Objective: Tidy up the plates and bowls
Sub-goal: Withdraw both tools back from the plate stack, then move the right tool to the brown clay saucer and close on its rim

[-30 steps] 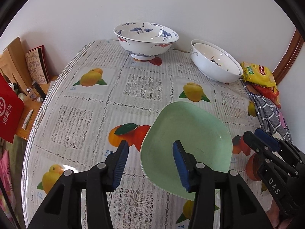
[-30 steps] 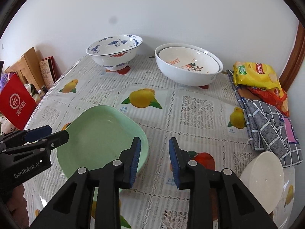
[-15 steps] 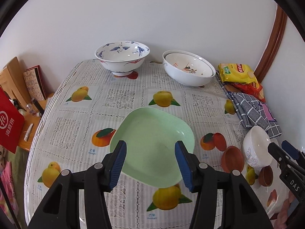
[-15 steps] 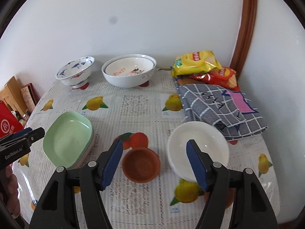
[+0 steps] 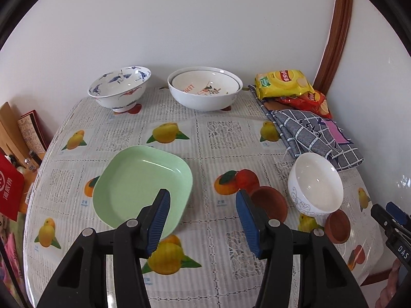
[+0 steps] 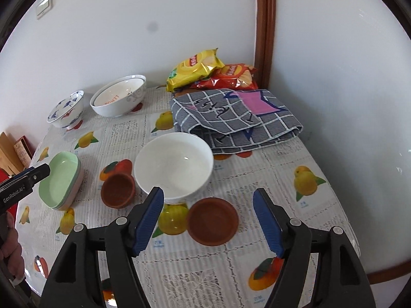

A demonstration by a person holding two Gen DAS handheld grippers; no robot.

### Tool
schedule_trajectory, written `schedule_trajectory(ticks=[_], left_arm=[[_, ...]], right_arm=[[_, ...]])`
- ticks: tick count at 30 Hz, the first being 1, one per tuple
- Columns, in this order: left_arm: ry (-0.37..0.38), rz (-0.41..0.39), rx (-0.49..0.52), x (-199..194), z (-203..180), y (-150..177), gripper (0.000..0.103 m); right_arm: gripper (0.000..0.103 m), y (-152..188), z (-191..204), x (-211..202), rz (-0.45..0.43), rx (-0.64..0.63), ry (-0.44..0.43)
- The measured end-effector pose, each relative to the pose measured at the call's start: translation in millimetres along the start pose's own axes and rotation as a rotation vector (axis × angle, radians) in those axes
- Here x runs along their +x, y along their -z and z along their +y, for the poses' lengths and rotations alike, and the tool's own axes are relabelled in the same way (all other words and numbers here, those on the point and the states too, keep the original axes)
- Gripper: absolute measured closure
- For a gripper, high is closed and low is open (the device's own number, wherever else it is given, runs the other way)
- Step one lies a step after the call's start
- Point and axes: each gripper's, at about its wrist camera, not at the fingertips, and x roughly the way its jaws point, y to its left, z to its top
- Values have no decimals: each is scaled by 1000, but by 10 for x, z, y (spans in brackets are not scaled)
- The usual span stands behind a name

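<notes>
Left claw: gaping, gripping nothing, hanging over the table's near edge.
Right claw: gaping wide, empty.
Table: wearing a fruit-print cloth, sitting against white walls.
Green plate: lying near left.
White bowl: sitting centre, brown dishes flanking it.
Far edge: big bowls, snack bags, checked towel.

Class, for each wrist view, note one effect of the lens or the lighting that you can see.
Left wrist view: the fisheye bends the door frame into a curve, and dark corners ring the picture. Right wrist view: a highlight glints inside the white bowl, and a grey smudge sits on the wall, perhaps dirt on the lens.
</notes>
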Motion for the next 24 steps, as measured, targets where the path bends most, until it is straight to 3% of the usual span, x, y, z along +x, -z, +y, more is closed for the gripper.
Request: schedule_trajectory(ticks=[6, 12, 24], left_arm=[[-6, 61, 6, 215, -165, 58, 52], [9, 100, 4, 442, -291, 119, 52], [10, 181, -17, 892, -472, 170, 52]], right_arm=[[32, 130, -334, 158, 27, 37, 35], [32, 284, -446, 415, 73, 49, 6], [49, 492, -492, 873, 167, 71, -50]])
